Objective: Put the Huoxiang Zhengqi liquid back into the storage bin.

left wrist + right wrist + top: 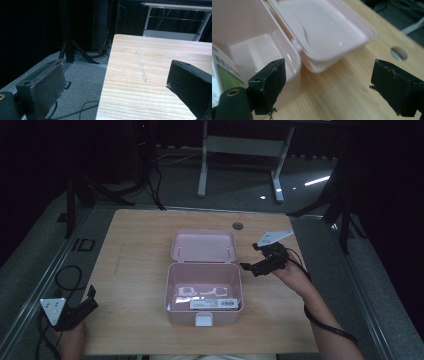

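A pale pink rectangular plastic box (203, 292) sits near the middle of the light wooden table (135, 265), its hinged lid (203, 245) thrown back flat on the far side of the box, and a white clasp (203, 320) shows on the wall nearest the person. Inside the box lie a flat white packet with a barcode label (210, 303) and some white moulded pieces behind it; what they are is too small to tell. The right gripper (252, 267) hangs just beside the box's right wall, near the hinge corner, pointing toward it; its jaws stand wide apart with nothing between them. In the right gripper view that same gripper (325, 85) looks across bare wood at the box's corner (294, 65) and the open lid (324, 32), with a round hole (398, 53) in the table beyond the lid. The left gripper (91, 296) is well apart from the box, off toward the table's near left corner, its jaws likewise spread and empty; in the left gripper view it (112, 80) straddles the table's edge above grey floor (85, 82).
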A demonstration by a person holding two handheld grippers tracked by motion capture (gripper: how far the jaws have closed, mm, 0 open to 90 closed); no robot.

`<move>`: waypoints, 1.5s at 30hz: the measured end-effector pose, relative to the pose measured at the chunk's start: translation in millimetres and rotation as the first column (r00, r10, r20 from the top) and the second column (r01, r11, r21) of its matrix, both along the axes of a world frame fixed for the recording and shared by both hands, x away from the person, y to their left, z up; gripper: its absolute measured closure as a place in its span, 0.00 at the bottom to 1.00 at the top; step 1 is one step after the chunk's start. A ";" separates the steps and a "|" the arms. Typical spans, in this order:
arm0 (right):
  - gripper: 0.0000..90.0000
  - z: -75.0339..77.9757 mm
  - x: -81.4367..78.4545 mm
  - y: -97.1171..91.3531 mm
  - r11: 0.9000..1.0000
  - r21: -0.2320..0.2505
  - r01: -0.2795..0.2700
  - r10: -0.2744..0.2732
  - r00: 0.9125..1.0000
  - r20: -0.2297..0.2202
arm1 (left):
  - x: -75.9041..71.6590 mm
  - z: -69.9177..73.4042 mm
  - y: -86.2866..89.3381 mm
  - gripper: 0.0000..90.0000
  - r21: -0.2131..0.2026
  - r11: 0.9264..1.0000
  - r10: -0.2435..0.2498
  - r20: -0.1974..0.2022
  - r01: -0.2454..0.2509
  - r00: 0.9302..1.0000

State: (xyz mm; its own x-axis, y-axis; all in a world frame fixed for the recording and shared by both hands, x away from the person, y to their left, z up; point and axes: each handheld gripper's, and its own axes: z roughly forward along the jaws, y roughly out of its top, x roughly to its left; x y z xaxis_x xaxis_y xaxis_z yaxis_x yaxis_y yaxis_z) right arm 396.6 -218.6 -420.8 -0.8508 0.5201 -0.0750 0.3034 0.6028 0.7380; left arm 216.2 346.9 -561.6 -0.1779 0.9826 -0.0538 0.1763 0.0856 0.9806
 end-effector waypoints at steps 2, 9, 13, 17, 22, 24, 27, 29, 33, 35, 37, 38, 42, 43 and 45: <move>0.14 -10.7 3.2 -5.5 1.000 -0.011 0.025 -0.025 1.000 -0.010 | 0.0 0.0 -0.2 0.02 0.000 1.000 0.001 0.000 -0.001 1.000; 0.14 -48.5 7.2 -19.6 0.996 -0.005 0.094 -0.094 0.995 -0.020 | 0.4 0.1 -0.4 0.02 0.003 1.000 -0.002 -0.008 0.002 1.000; 0.14 -65.9 6.9 -25.3 0.991 0.023 0.135 -0.134 0.991 -0.013 | 0.4 0.0 -0.4 0.02 0.001 1.000 -0.001 -0.005 0.001 1.000; 0.14 -78.1 5.7 -30.4 0.983 0.063 0.172 -0.172 0.985 -0.007 | 0.3 0.0 -0.3 0.02 0.000 1.000 -0.002 -0.004 0.002 1.000; 0.14 -94.9 1.2 -35.9 0.971 0.079 0.225 -0.226 0.974 0.011 | 0.5 -0.1 0.0 0.02 -0.005 1.000 -0.006 -0.006 0.006 1.000; 0.14 -97.9 0.1 -37.4 0.968 0.082 0.237 -0.239 0.971 0.022 | 0.4 -0.1 0.0 0.02 -0.004 1.000 -0.007 -0.002 0.007 1.000; 0.14 -108.4 -4.8 -43.4 0.952 0.105 0.288 -0.293 0.955 0.036 | 0.3 -0.1 0.1 0.02 -0.003 1.000 -0.009 -0.002 0.009 1.000; 0.14 -112.5 -6.2 -47.4 0.944 0.115 0.309 -0.314 0.949 0.028 | 0.3 -0.1 0.1 0.02 -0.003 1.000 -0.010 -0.002 0.010 1.000; 0.14 -119.2 -9.6 -58.6 0.926 0.146 0.348 -0.354 0.935 0.018 | 0.4 -0.2 -0.2 0.02 -0.003 1.000 -0.006 -0.001 0.006 1.000; 0.15 -122.1 -11.3 -65.5 0.917 0.165 0.364 -0.370 0.929 0.009 | 0.3 -0.1 -0.1 0.02 -0.002 1.000 -0.006 -0.001 0.006 1.000; 0.15 -124.3 -14.1 -71.3 0.911 0.159 0.380 -0.388 0.921 0.025 | 0.7 -0.1 -0.2 0.02 -0.004 1.000 -0.004 -0.004 0.004 1.000; 0.15 -125.0 -15.6 -75.0 0.905 0.170 0.390 -0.400 0.916 0.028 | 0.7 -0.1 -0.2 0.02 -0.003 1.000 -0.005 -0.004 0.005 1.000; 0.15 -125.0 -20.1 -88.6 0.875 0.195 0.444 -0.456 0.890 0.021 | 0.7 -0.2 -0.4 0.02 0.001 1.000 -0.005 -0.006 0.005 1.000; 0.15 -124.9 -21.0 -92.0 0.867 0.201 0.457 -0.469 0.883 0.019 | 0.8 -0.2 -0.4 0.02 0.001 1.000 -0.005 -0.007 0.005 1.000; 0.15 -124.9 -22.8 -98.3 0.853 0.208 0.478 -0.492 0.871 0.015 | 0.8 -0.2 -0.4 0.02 0.001 1.000 -0.005 -0.007 0.005 1.000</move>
